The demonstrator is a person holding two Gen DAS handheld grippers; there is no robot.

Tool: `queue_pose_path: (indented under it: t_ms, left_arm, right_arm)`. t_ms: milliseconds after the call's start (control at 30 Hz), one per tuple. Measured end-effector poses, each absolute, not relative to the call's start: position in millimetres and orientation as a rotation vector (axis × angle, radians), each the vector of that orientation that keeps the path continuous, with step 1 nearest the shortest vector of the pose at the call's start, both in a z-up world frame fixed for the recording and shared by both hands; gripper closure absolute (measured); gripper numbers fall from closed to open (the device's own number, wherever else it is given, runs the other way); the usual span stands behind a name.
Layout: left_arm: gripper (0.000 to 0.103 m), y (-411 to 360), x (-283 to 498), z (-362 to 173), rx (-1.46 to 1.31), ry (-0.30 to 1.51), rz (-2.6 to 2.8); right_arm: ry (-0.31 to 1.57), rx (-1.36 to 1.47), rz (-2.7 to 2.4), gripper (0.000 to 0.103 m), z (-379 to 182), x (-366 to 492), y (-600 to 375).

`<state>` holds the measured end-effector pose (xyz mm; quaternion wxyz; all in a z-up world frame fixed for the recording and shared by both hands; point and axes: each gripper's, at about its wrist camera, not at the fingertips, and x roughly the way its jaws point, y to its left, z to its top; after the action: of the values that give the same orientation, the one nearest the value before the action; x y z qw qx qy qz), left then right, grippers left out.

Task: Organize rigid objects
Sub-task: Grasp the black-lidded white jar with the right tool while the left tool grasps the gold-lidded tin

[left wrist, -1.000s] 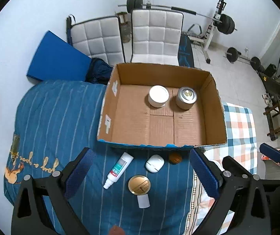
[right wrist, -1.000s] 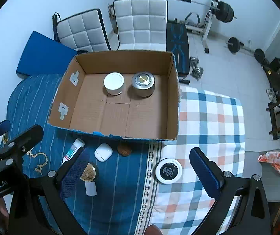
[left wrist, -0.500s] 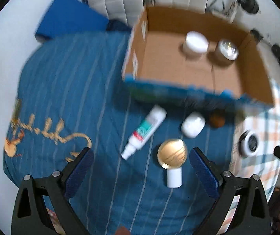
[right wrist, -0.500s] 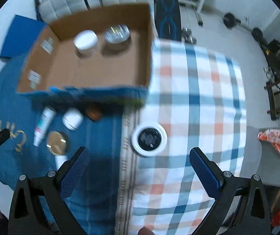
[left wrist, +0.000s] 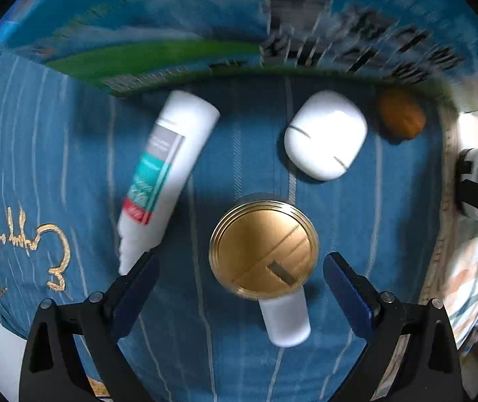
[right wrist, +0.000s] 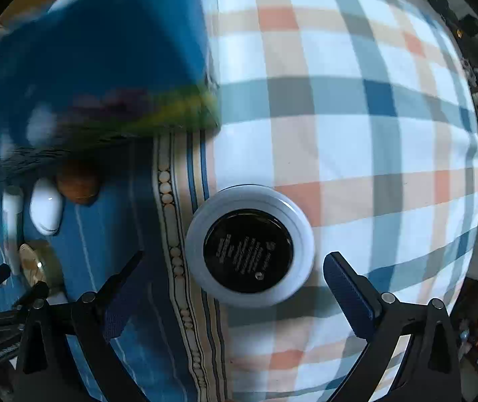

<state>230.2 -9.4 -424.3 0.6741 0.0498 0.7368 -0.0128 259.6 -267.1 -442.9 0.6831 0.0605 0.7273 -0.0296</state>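
Directly beneath the left gripper (left wrist: 240, 269) a gold-lidded white bottle (left wrist: 263, 257) is seen end-on, standing on the blue striped bedcover (left wrist: 38, 154). The jaws are held wide with the lid between them, untouched, and have just been closing a little. The bottle can be judged light and stiff, its metallic lid smooth and probably slippery; a hold lower down, on the white body under the lid, would be safer, though a tall narrow thing may tip if nudged. Beside the left jaw the nozzle of a lying white tube (left wrist: 163, 174) is found, close enough to be knocked. Farther on lie a white rounded case (left wrist: 326, 139) and a small brown object (left wrist: 401, 117), with the blurred printed wall of the box (left wrist: 205, 37) behind them.

Under the right gripper (right wrist: 234, 273) a squat white jar with a black lid (right wrist: 249, 250) rests on the checked cloth (right wrist: 356, 100), near its seam with the blue cover. These jaws too are spread wide on either side of it, apart from its rim. The jar can be judged rigid and somewhat heavier; its broad round wall should be taken squarely across the middle
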Motion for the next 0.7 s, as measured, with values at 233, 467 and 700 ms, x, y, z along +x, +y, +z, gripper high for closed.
queue_pose_path:
  t_ms: [233, 467, 700]
  left_arm:
    - [0.041, -9, 226, -447, 0.021, 1.691, -0.035]
    - [0.041, -18, 197, -440, 0.015, 1.682, -0.03]
    - [0.038, -24, 180, -452, 0.012, 1.696, -0.016]
  right_arm:
    - [1.663, 0.165, -0.088, 0.027, -456, 249, -271]
    - [1.742, 0.121, -0.009, 0.027, -460, 201, -257]
    - [1.761, 0.085, -0.013, 0.026, -471, 167, -245]
